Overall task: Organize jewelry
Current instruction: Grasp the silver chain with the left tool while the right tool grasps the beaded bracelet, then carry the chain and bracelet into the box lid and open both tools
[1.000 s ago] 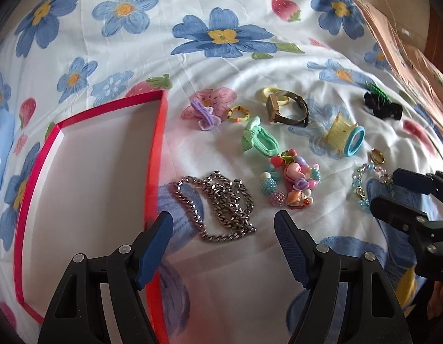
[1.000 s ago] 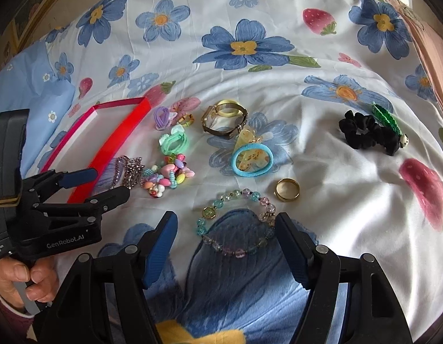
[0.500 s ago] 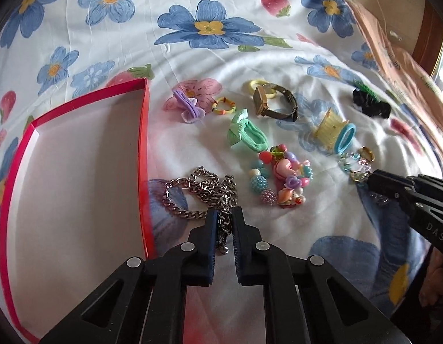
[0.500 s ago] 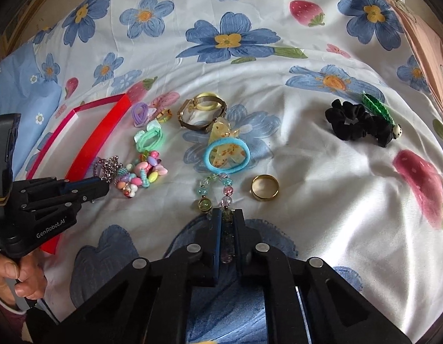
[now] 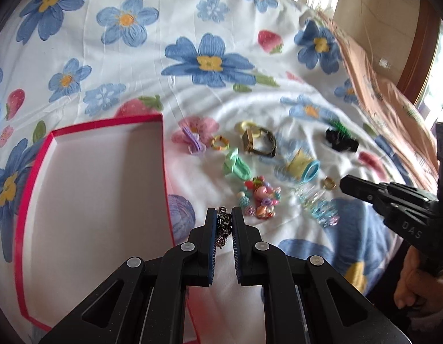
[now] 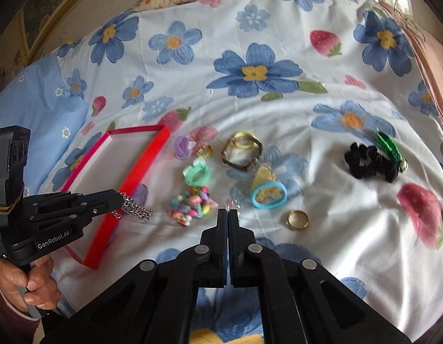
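Observation:
My left gripper [image 5: 223, 215] is shut on the silver chain [image 5: 223, 225] and holds it lifted just right of the red-rimmed white tray [image 5: 164, 154]; the chain dangles from its tips in the right wrist view [image 6: 135, 207]. My right gripper [image 6: 228, 213] is shut on the clear bead bracelet [image 5: 318, 209], which hangs from its tips in the left wrist view and is mostly hidden in its own view. The colourful bead bracelet [image 5: 260, 199] lies between the two grippers on the flowered sheet.
On the sheet lie a green hair tie [image 6: 195, 173], purple clip [image 6: 181, 146], watch [image 6: 242, 153], blue hair tie with yellow clip [image 6: 268, 193], gold ring [image 6: 298, 219] and black scrunchie [image 6: 368, 162]. A pink blanket [image 5: 393, 94] borders the right.
Both grippers closed, the left on the silver chain and the right on the clear bead bracelet, then lifted them off the sheet. The views rose and pulled back.

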Available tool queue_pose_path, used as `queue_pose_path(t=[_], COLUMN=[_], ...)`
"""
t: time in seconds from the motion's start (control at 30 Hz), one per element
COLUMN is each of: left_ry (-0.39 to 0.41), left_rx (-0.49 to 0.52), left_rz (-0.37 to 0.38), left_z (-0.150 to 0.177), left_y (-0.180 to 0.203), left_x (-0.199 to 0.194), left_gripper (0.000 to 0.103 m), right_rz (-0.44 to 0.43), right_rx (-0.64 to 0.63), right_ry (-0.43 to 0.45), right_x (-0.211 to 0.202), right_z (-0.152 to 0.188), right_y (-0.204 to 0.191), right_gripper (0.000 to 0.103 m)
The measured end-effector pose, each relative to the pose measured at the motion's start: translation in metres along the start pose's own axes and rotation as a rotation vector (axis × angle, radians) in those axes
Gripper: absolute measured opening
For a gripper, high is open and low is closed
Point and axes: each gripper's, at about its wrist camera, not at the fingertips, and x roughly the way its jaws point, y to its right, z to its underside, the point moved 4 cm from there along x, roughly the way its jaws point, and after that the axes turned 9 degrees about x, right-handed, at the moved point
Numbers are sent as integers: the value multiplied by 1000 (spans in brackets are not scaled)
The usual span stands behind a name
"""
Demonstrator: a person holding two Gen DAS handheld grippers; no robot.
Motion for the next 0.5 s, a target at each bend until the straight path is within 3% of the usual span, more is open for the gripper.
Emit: queue_pose_path(t=[0.27, 0.3, 0.4, 0.5], left_ry=[59, 60, 65, 67], left_rx=[-33, -35, -42, -50], left_rz=[0, 1, -1, 2], left_z=[7, 7, 9, 8], left_y=[-11, -12, -14, -15], left_x=[-38, -40, -46, -49], left_gripper=[9, 9, 9, 9], right_rz=[4, 9, 15, 21], right_rx=[-10, 1, 23, 23], right_ry=[12, -7, -60, -106], right_x=[-1, 3, 13, 26], right_z=[-7, -5, 7, 22], right_y=[-11, -7, 4, 8], right_gripper=[1, 6, 39, 41])
